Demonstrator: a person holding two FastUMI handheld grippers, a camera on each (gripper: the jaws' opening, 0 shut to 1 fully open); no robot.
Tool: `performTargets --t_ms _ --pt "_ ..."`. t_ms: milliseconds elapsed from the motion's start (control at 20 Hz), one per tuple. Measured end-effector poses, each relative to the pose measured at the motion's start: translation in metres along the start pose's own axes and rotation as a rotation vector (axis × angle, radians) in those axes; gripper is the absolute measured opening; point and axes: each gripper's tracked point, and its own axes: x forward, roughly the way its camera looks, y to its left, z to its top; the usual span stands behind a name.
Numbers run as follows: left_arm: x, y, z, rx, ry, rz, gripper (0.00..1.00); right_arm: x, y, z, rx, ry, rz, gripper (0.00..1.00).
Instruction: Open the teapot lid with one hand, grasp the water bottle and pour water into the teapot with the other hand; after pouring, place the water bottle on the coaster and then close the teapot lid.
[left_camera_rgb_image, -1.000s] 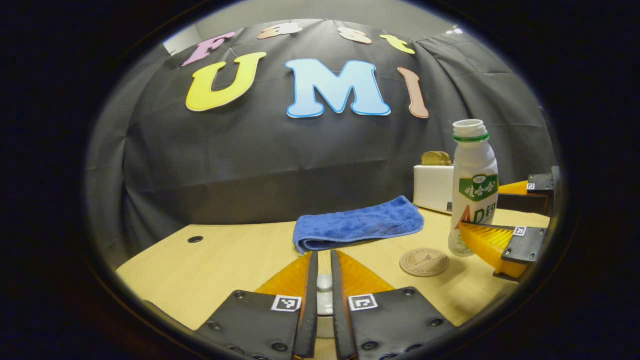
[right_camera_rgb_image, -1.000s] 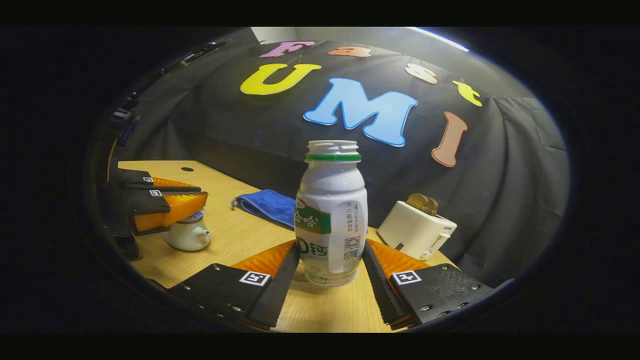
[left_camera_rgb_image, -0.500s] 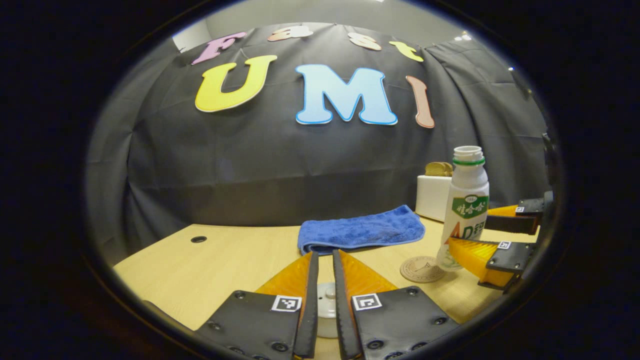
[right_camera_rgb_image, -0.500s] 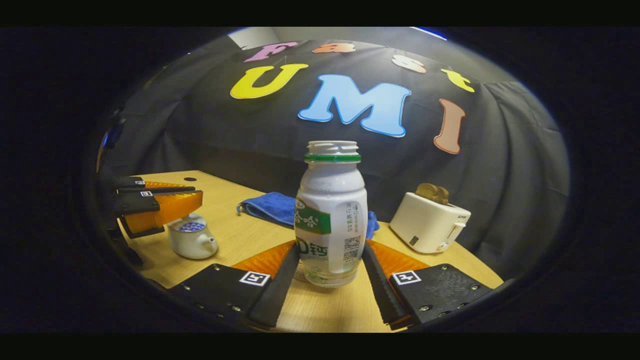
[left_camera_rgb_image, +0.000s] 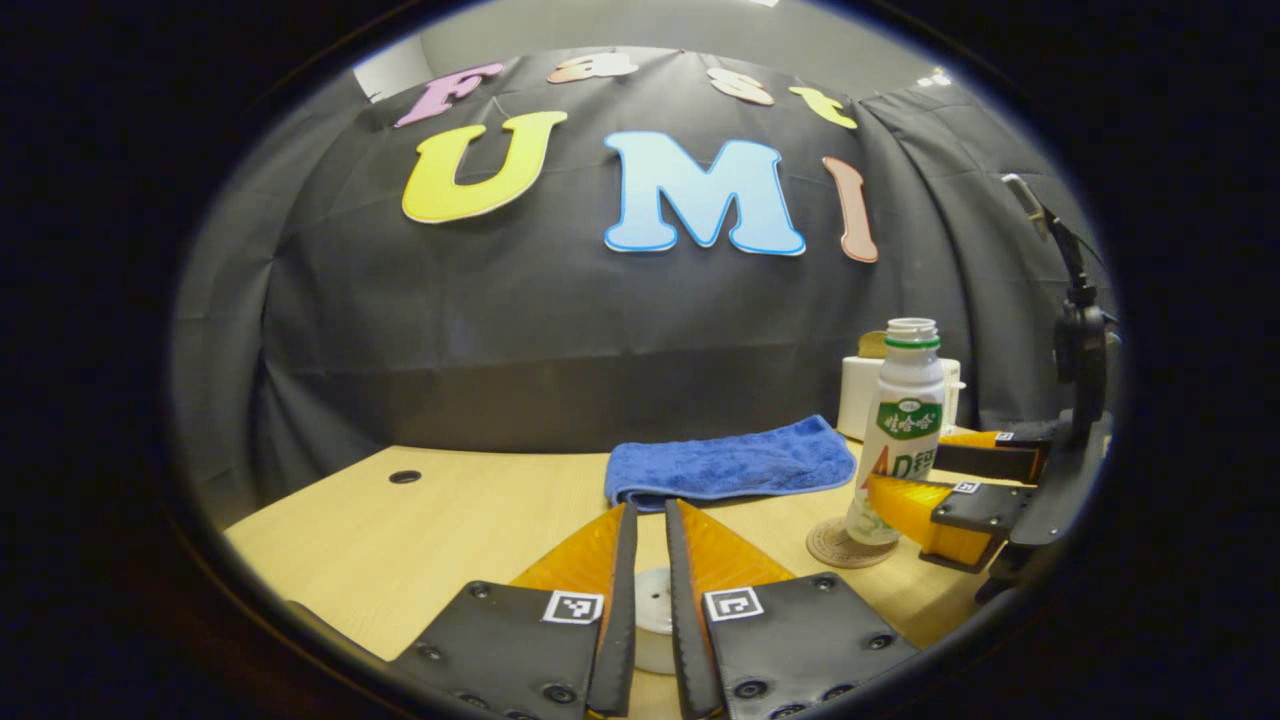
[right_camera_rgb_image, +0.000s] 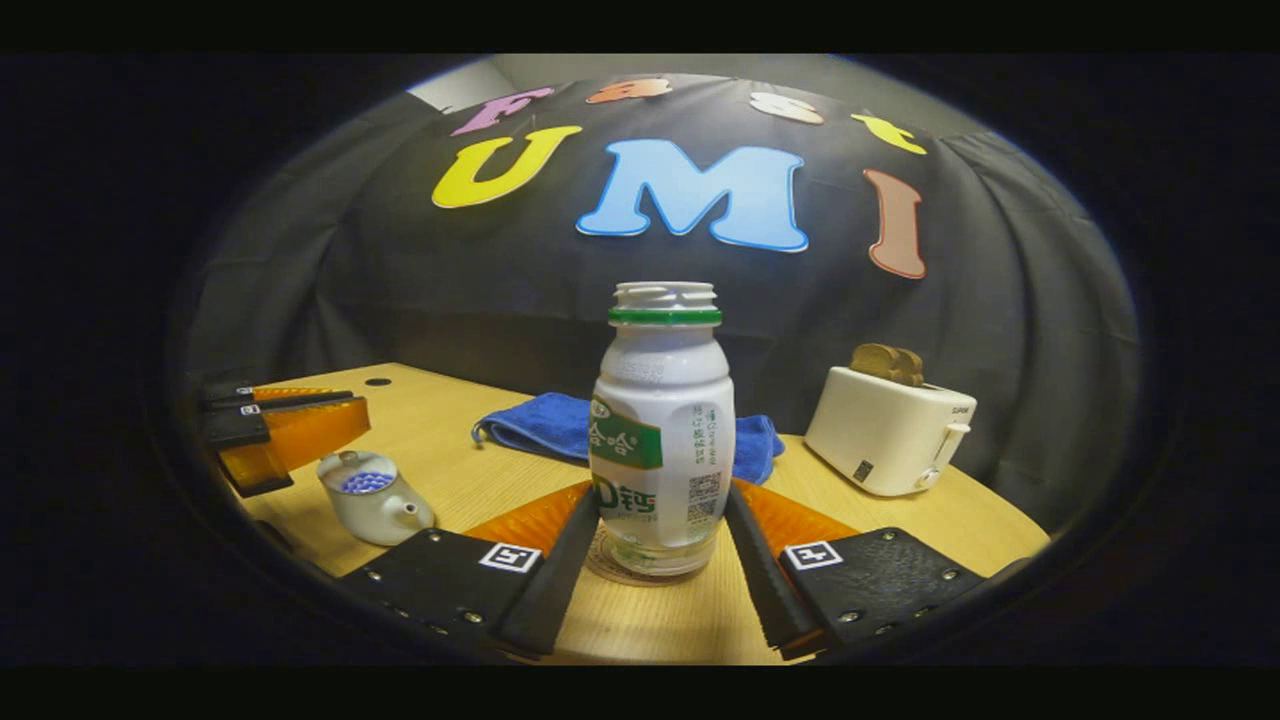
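The white water bottle (right_camera_rgb_image: 662, 430) with a green neck ring stands upright on the round coaster (right_camera_rgb_image: 612, 566), uncapped. My right gripper (right_camera_rgb_image: 662, 492) is shut on its lower body, one finger against each side. In the left gripper view the bottle (left_camera_rgb_image: 897, 440) sits on the coaster (left_camera_rgb_image: 832, 547) at the right, with the right gripper (left_camera_rgb_image: 935, 472) around it. My left gripper (left_camera_rgb_image: 648, 512) is shut on the white teapot lid (left_camera_rgb_image: 651, 615), lifted off the pot. The small white teapot (right_camera_rgb_image: 372, 500) stands open at the left of the table, below the left gripper (right_camera_rgb_image: 355, 408).
A folded blue cloth (left_camera_rgb_image: 725, 462) lies at the back of the wooden table (left_camera_rgb_image: 430, 530). A white toaster (right_camera_rgb_image: 890, 432) holding bread stands at the back right. A small round hole (left_camera_rgb_image: 404, 477) marks the table's far left.
The right gripper has carried the bottle down onto the coaster. The left gripper with the lid has drawn back and up from the open teapot.
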Motion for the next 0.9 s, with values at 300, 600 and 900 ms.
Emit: performTargets --t_ms 300,600,900 --pt "0.001 0.003 -0.003 -0.008 0.011 0.009 0.32 0.017 -0.008 -0.001 0.042 0.018 -0.007 0.74" --pt "0.001 0.002 -0.005 -0.005 0.017 0.008 0.32 0.023 -0.008 -0.013 0.107 0.045 0.015 0.74" --pt "0.0 0.002 -0.006 -0.01 0.022 0.009 0.32 0.023 0.002 -0.009 0.142 0.032 0.055 0.74"
